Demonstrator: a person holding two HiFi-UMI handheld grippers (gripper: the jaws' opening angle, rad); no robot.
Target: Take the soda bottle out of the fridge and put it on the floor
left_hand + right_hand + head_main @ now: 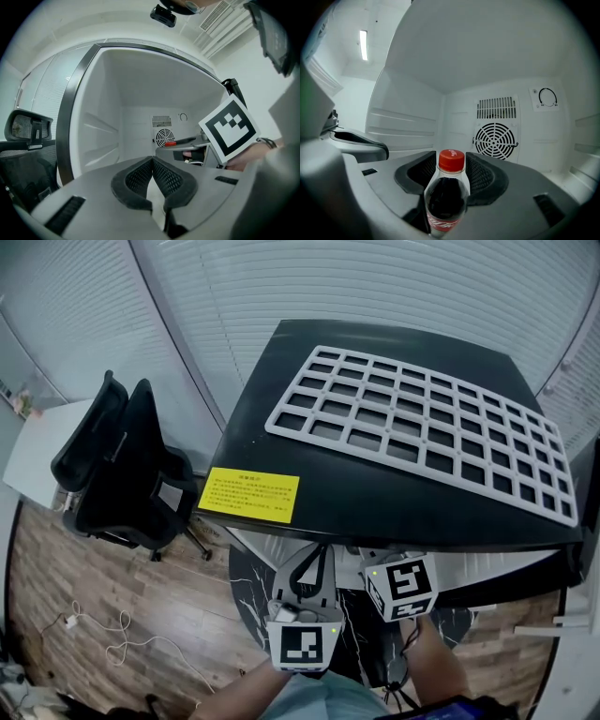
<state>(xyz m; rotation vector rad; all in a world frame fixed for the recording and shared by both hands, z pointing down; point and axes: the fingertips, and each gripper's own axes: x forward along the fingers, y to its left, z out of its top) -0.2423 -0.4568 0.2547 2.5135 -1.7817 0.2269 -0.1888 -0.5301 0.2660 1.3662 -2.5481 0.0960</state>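
Soda bottle (446, 197) is seen upright inside the fridge (412, 126), cap up, long axis vertical, before the fridge's rear fan grille (494, 139). It is flanked by the wide jaws of the right gripper (452, 171), apparently not yet clamped; grasping is judged in hand, closing called for next. On the left gripper (153, 176) the jaws are pressed together, empty.

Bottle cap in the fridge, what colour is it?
The cap is red; the right gripper view shows it best.

Your left tongs (152, 161) and right tongs (451, 164) are grey plastic with black meshed pads (138, 178). Each carries a white cube (303, 645) printed with black square markers and a small green light (333, 629). A black cable (405, 652) trails from the right one.
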